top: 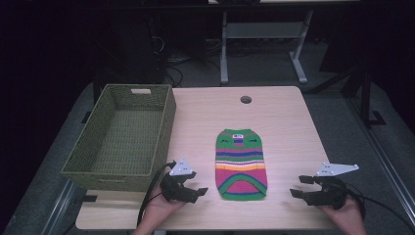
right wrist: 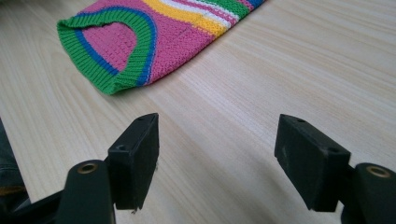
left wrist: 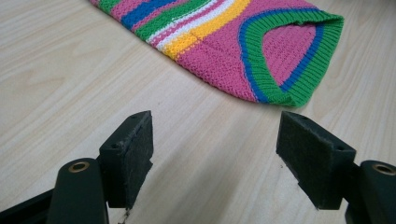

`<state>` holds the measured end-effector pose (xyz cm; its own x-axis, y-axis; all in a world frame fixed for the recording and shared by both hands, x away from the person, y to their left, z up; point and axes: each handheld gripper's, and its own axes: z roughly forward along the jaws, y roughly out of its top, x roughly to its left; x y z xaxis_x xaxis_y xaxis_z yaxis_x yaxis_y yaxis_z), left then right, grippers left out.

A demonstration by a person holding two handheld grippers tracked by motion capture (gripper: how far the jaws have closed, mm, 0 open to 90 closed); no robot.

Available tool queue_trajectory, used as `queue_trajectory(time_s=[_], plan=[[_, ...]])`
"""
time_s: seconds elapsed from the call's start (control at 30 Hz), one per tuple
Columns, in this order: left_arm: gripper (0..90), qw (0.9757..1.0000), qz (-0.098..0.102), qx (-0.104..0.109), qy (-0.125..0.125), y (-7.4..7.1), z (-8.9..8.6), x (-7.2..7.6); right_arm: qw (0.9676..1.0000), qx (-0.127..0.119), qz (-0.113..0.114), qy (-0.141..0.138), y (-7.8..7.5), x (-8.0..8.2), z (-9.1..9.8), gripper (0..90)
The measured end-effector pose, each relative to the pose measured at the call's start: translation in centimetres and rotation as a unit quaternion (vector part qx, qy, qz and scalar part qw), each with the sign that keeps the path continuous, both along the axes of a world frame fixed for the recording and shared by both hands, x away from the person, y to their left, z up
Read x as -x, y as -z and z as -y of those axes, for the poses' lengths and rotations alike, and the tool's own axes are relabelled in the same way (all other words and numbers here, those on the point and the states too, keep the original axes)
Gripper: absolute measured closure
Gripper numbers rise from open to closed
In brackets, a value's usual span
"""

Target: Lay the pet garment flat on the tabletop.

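Note:
A small knitted striped sweater [top: 241, 164] in pink, green, blue, yellow and white lies flat in the middle of the light wooden table [top: 284, 122], its green-edged hem toward the near edge. My left gripper [top: 198, 192] rests low at the sweater's near-left, open, with bare table between its jaws. In the left gripper view the hem [left wrist: 289, 60] lies just ahead of the left gripper [left wrist: 215, 154]. My right gripper [top: 299, 186] stands open at the near right, apart from the sweater. In the right gripper view the sweater [right wrist: 140, 42] lies ahead of the right gripper [right wrist: 217, 158].
A green woven basket [top: 122, 134] stands on the table's left side, reaching past its left edge. A round cable hole [top: 245, 100] sits near the far edge. Beyond the table stand a white desk frame [top: 259, 44] and dark equipment.

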<state>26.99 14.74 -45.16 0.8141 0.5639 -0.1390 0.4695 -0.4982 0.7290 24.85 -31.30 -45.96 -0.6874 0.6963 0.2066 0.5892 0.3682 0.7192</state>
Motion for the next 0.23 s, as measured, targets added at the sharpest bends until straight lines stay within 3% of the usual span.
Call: queue_trajectory(time_s=[0.23], plan=[[26.3, 0.9999, -0.005, 0.009, -0.005, 0.49, -0.26, 0.47, 0.9999, -0.007, 0.007, 0.006, 0.07, 0.43, 0.35, 27.6]])
